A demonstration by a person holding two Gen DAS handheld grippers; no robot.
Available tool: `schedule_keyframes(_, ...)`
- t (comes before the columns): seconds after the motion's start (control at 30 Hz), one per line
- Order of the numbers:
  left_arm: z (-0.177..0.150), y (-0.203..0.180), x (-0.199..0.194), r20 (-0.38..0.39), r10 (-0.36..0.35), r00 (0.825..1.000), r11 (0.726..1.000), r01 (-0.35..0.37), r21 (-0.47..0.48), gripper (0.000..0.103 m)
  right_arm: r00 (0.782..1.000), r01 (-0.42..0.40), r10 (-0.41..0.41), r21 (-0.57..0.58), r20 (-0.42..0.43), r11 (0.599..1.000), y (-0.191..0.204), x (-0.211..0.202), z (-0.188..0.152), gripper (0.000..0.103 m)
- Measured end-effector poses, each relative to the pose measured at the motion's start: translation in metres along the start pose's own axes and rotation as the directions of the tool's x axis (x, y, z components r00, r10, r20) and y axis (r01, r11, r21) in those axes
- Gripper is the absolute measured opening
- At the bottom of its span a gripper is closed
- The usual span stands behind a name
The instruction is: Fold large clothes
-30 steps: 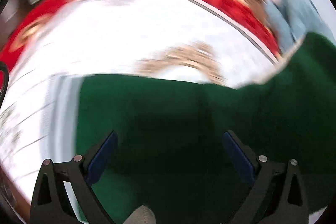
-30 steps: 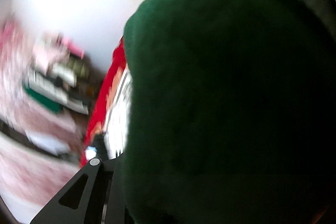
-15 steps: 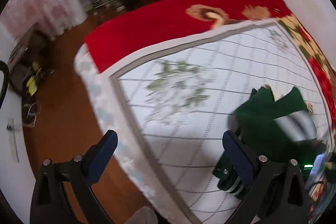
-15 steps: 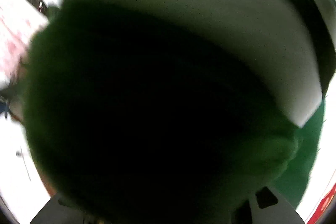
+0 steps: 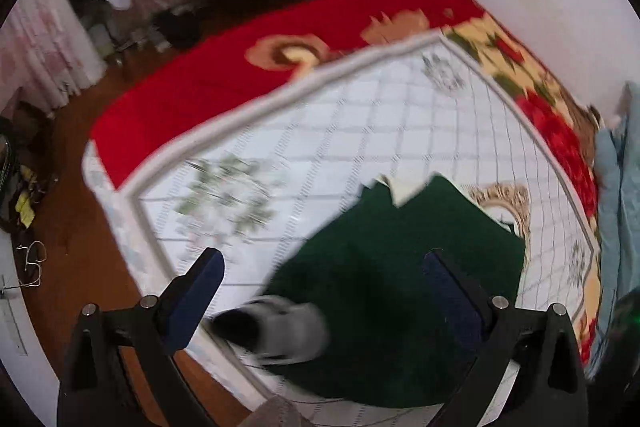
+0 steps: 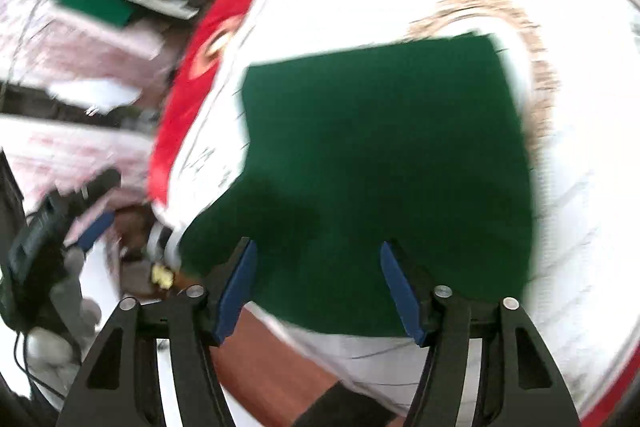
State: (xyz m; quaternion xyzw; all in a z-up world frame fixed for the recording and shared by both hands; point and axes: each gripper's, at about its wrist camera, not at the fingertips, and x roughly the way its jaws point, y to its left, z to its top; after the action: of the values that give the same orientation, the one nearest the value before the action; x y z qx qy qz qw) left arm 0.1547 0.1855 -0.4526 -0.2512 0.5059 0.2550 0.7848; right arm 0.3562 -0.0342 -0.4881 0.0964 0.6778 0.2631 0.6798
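Nearest in the right wrist view, the right gripper (image 6: 316,267) has just been spreading its blue fingers (image 6: 236,291); they stand apart, released, above the near edge of the dark green garment (image 6: 384,163) with nothing pinched. In the left wrist view the left gripper (image 5: 320,291) is spread wide and empty. The garment lies folded flat on the white quilted bed cover (image 5: 360,131), toward 4 o'clock there. A red blanket (image 5: 224,75) borders the cover at 11 o'clock.

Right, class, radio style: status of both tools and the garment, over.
Left tool open, empty. Right tool open, jaws just been opening, nothing between them. Dark green fleece garment lies folded on white quilted bedspread. Nothing in the way.
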Motion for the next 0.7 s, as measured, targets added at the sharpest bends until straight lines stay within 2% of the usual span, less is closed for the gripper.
schedule_keyframes(0.03,0.0,-0.005,0.009,-0.009,0.001,1.0,1.0,-0.001,0.012,0.102,1.0,0.025,-0.025,0.008,0.016,1.0,0.005,0.002,0.023,0.049)
schedule_keyframes(0.1,0.003,-0.023,0.039,-0.045,0.01,0.999,0.998,-0.007,0.057,0.102,0.996,0.086,-0.087,0.019,0.027,0.996,-0.016,0.005,0.009,0.048)
schedule_keyframes(0.2,0.014,-0.04,0.082,-0.078,0.041,0.996,0.995,-0.034,0.095,0.102,0.991,0.12,-0.122,0.033,0.061,0.992,-0.029,0.016,0.051,0.046)
schedule_keyframes(0.23,0.02,-0.044,0.101,-0.085,0.071,0.994,0.992,-0.062,0.106,0.102,0.989,0.129,-0.131,0.038,0.062,0.991,-0.026,0.024,0.049,0.046)
schedule_keyframes(0.3,0.03,-0.049,0.142,-0.112,0.14,0.984,0.982,-0.124,0.142,0.103,0.99,0.131,-0.134,0.065,0.039,0.989,-0.047,0.057,0.072,0.046)
schedule_keyframes(0.33,0.032,-0.049,0.158,-0.131,0.168,0.977,0.977,-0.147,0.155,0.103,0.988,0.145,-0.148,0.071,0.032,0.987,-0.04,0.079,0.052,0.046)
schedule_keyframes(0.43,0.037,-0.042,0.196,-0.195,0.162,0.967,0.98,-0.135,0.145,0.103,0.975,0.221,-0.219,0.07,-0.036,0.973,-0.041,0.118,0.071,0.045)
schedule_keyframes(0.53,0.041,-0.033,0.206,-0.214,0.135,0.967,0.987,-0.113,0.115,0.103,0.955,0.281,-0.273,0.06,-0.12,0.958,-0.042,0.146,0.084,0.045)
schedule_keyframes(0.6,0.044,-0.026,0.201,-0.235,0.124,0.964,0.99,-0.105,0.091,0.103,0.946,0.297,-0.288,0.037,-0.148,0.954,-0.036,0.141,0.088,0.045)
schedule_keyframes(0.7,0.044,-0.014,0.152,-0.19,0.105,0.976,0.994,-0.095,0.061,0.103,0.966,0.232,-0.223,0.058,-0.134,0.971,-0.036,0.106,0.084,0.045)
